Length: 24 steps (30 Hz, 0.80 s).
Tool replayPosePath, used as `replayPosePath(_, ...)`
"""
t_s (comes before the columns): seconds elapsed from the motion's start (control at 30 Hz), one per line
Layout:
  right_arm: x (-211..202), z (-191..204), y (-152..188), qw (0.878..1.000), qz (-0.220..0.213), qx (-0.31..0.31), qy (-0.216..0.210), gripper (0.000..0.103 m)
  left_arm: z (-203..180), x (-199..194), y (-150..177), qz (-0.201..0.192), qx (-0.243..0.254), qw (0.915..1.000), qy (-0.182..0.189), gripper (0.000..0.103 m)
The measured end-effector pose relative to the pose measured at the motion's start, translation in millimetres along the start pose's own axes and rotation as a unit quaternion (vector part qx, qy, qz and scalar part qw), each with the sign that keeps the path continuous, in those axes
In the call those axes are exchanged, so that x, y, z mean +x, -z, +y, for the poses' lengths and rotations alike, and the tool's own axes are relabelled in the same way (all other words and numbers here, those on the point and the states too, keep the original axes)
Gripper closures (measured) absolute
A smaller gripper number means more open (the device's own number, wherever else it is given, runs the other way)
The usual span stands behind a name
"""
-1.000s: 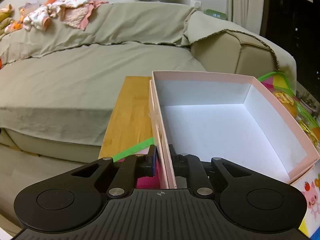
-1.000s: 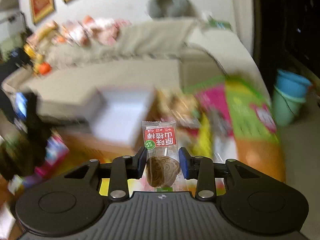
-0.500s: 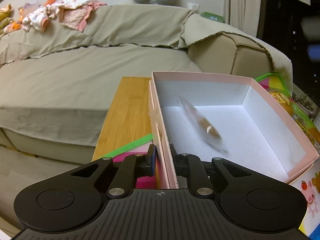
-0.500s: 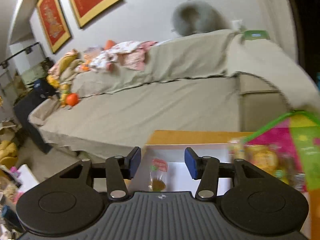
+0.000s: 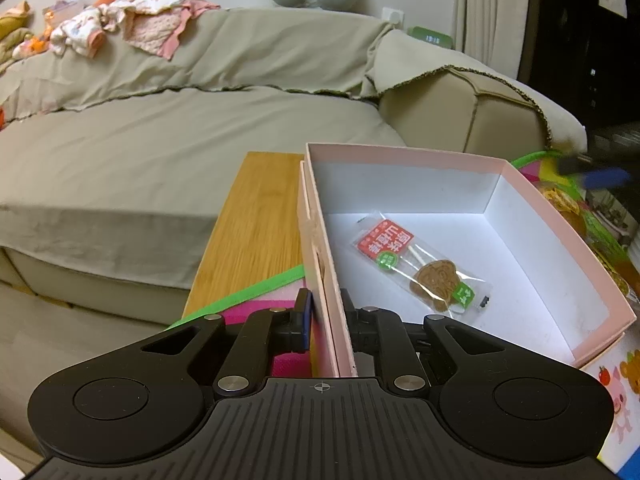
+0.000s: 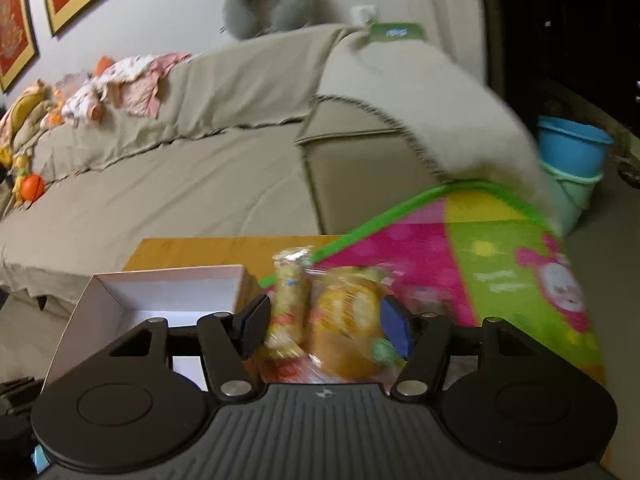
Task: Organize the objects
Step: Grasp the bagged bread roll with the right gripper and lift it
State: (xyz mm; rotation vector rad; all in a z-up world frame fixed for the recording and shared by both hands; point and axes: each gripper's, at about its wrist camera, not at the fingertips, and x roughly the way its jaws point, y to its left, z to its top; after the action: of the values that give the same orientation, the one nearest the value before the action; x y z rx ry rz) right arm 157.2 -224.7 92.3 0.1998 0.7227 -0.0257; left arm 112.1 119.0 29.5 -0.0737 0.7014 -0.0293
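- While its fingers clamp the near-left wall of the pink box [image 5: 568, 248], one outside and one inside, the left gripper [image 5: 326, 312] holds the box at the edge of a wooden table [image 5: 256, 224] in front of a beige sofa [image 5: 180, 152].
- A wrapped lollipop [image 5: 420, 266] lies flat on the box's white floor, just ahead and to the right of the left gripper, untouched by it.
- The lollipop is a brown round candy on a pale stick, sealed in clear film with a red printed header and small green labels; it lies diagonally, header toward the far wall.
- The right gripper [image 6: 326, 328] hovers with its jaws spread wide over a heap of snack packets [image 6: 340, 320] on a colourful play mat [image 6: 500, 264]; the packets, yellow and orange, are blurred, and sit between the fingers without being pinched.
- From the right wrist view, the box [image 6: 160, 292] sits to the left of that gripper, well apart from the packets.
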Motion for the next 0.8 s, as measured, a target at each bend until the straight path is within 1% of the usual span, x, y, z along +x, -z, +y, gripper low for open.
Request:
replayPosePath(0.07, 24.8, 7.8, -11.3, 1.0, 0.004, -0.003, -0.002, 0.043, -0.1, -0.2, 0.0, 0.001, 0.002, 1.0, 0.001, 0.088)
replayPosePath(0.1, 37.5, 11.5, -17.4, 1.0, 0.004, -0.003, 0.002, 0.046, -0.3, -0.5, 0.2, 0.001, 0.005, 1.0, 0.001, 0.088)
replayPosePath(0.13, 51.6, 13.9, -24.1, 1.0, 0.006, 0.001, 0.008, 0.051, -0.4, -1.0, 0.3, 0.002, 0.007, 1.0, 0.001, 0.088)
replayPosePath(0.2, 77.9, 11.8, -36.2, 0.999, 0.018, 0.026, 0.017, 0.055, -1.7, -1.4, 0.3, 0.003, 0.012, 0.9999, 0.0, 0.088)
replayPosePath(0.23, 90.4, 8.7, -41.1, 0.998, 0.029, 0.048, 0.014, 0.058, -1.8, -1.8, 0.6, 0.003, 0.013, 0.9999, -0.001, 0.088)
replayPosePath(0.27, 100.6, 4.2, -43.1, 0.997, 0.044, 0.066, 0.002, 0.059, -2.2, -2.3, 0.7, 0.003, 0.013, 0.9999, -0.001, 0.088)
replayPosePath(0.3, 110.1, 0.6, -43.9, 0.995, 0.066, 0.078, -0.018, 0.064, -2.0, -2.5, 0.6, 0.004, 0.012, 0.9999, -0.001, 0.088)
replayPosePath(0.33, 116.3, -1.3, -41.9, 0.993, 0.086, 0.081, -0.032, 0.069, -2.0, -2.7, 0.5, 0.004, 0.012, 0.9999, 0.0, 0.088)
replayPosePath(0.37, 116.8, -0.5, -38.9, 0.992, 0.097, 0.074, -0.034, 0.071, -1.9, -2.6, 0.4, 0.004, 0.011, 0.9999, 0.0, 0.088)
replayPosePath(0.43, 108.5, 1.3, -31.4, 0.992, 0.111, 0.046, -0.039, 0.071, -1.8, -2.2, -0.5, 0.004, 0.008, 1.0, -0.001, 0.088)
replayPosePath(0.57, 76.9, -6.3, -13.0, 0.99, 0.135, 0.017, -0.047, 0.071, -1.7, -1.6, -0.7, 0.003, 0.001, 1.0, -0.001, 0.088)
replayPosePath(0.6, 68.0, -8.8, -6.5, 0.989, 0.143, 0.008, -0.045, 0.075, -1.3, -1.6, -0.7, 0.003, -0.001, 1.0, -0.001, 0.088)
replayPosePath(0.67, 51.4, -10.8, 7.0, 0.987, 0.153, -0.025, -0.03, 0.075, -1.6, -2.1, -0.3, 0.004, -0.003, 1.0, -0.001, 0.088)
replayPosePath(0.73, 29.2, -12.1, 20.6, 0.987, 0.145, -0.067, -0.009, 0.075, -1.5, -2.3, -0.2, 0.003, -0.001, 1.0, -0.001, 0.088)
replayPosePath(0.8, -0.8, -15.7, 32.3, 0.989, 0.113, -0.094, 0.002, 0.074, -1.5, -2.0, -0.2, 0.004, -0.002, 1.0, -0.001, 0.088)
